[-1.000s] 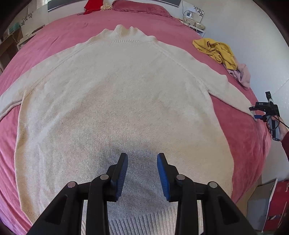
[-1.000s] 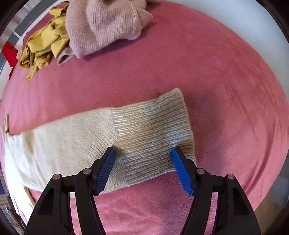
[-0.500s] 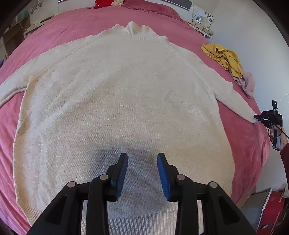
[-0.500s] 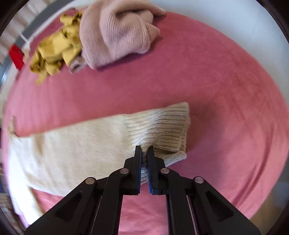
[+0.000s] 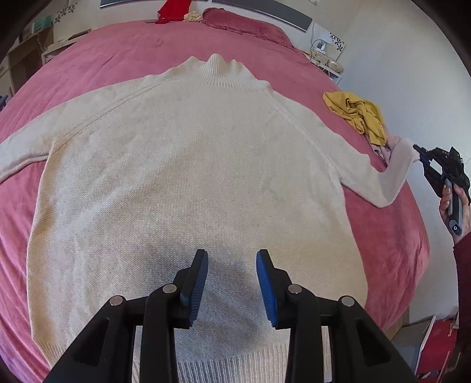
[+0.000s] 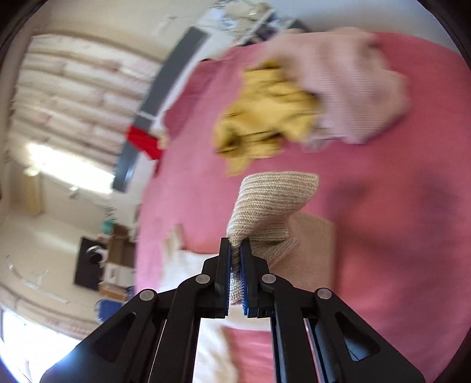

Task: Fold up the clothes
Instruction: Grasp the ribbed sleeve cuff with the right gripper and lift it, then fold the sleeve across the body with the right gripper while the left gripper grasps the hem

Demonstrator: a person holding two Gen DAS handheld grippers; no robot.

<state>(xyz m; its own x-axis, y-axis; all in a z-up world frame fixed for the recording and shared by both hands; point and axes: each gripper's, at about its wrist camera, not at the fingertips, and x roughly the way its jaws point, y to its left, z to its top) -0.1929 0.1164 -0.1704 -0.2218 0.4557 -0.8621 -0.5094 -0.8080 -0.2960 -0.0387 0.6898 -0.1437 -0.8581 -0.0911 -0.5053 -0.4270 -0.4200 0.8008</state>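
Sweater spread flat on bed, one sleeve lifted at the right edge.
Sweater (image 5: 188, 165) lies on the bed (image 5: 391, 235), collar toward the pillow (image 5: 247, 26) at the far end. Left tool (image 5: 232, 282) hangs above the hem, apart from it. Right tool (image 6: 235, 259) pinches the sleeve cuff (image 6: 270, 203) off the bed. Two crumpled garments (image 6: 309, 97) lie beyond the cuff, near the right edge.

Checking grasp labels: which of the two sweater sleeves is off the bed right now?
The sweater's right-hand sleeve: its ribbed cuff is clamped in the right gripper and raised. The other sleeve lies flat on the pink bedspread.
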